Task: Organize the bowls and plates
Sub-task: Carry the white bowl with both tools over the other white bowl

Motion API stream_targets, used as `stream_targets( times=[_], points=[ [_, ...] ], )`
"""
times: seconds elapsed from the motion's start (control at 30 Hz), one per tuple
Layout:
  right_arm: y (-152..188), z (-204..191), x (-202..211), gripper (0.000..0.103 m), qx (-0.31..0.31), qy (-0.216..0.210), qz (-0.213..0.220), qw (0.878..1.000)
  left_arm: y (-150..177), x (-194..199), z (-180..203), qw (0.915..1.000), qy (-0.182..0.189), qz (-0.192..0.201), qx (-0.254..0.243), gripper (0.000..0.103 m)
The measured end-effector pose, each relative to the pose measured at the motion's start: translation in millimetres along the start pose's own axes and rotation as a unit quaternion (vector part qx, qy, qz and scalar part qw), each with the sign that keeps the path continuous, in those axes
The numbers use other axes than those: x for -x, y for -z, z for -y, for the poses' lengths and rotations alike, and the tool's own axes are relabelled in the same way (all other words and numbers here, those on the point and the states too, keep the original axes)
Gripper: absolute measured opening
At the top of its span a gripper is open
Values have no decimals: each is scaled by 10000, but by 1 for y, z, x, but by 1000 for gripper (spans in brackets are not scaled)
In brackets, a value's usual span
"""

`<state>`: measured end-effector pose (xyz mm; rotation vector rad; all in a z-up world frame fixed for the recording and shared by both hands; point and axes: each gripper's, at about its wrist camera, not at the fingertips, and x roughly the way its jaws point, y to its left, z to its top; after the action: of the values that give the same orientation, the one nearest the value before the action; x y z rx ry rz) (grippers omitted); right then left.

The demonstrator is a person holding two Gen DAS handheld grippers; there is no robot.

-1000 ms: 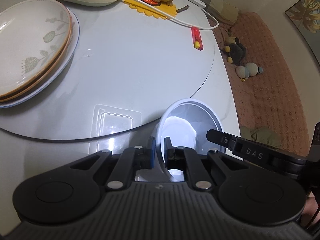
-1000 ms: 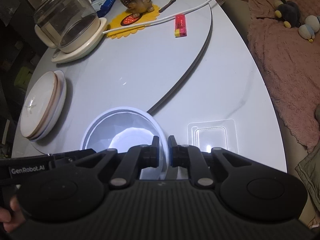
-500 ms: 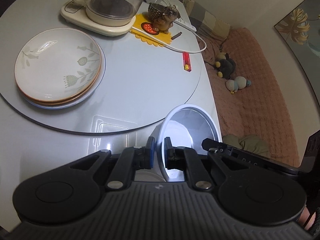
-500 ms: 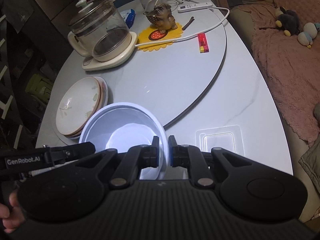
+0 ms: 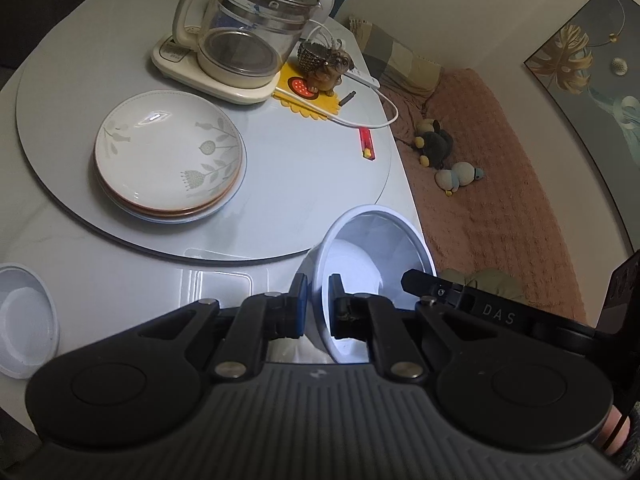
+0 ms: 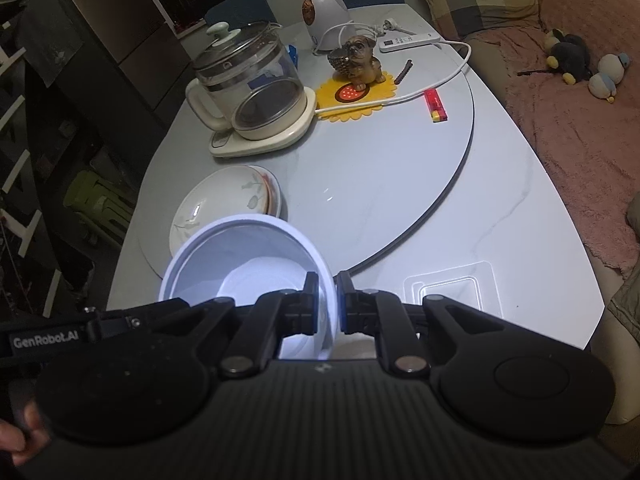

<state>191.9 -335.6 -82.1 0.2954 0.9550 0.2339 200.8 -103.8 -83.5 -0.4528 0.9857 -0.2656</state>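
Observation:
A white bowl [image 5: 372, 252] is held in the air above the table's front edge by both grippers. My left gripper [image 5: 318, 296] is shut on its left rim. My right gripper [image 6: 328, 296] is shut on its right rim; the bowl [image 6: 244, 260] shows tilted in the right wrist view. A stack of floral plates [image 5: 168, 156] lies on the round turntable [image 5: 312, 184], to the left; it also shows in the right wrist view [image 6: 224, 204]. Another white bowl [image 5: 24, 316] sits on the table at the far left edge.
A glass kettle on a cream base [image 5: 240, 40] stands at the back of the turntable, beside a dog figurine on a yellow mat [image 5: 324, 68], a white cable and a red lighter [image 5: 367, 144]. A pink-covered sofa with plush toys [image 5: 440, 148] lies right of the table.
Both grippers have risen and pulled back with the bowl, lifting it off the table. The kettle, the whole plate stack and a second bowl have come into view.

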Motion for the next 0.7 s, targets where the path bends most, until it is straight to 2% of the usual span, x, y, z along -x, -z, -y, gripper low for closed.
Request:
stream_targets(
  times=[0.7],
  points=[
    [23,-133,-27,12,868,-449,-253,9949,6,91,-125,9946,-345,602,776,11]
  ],
)
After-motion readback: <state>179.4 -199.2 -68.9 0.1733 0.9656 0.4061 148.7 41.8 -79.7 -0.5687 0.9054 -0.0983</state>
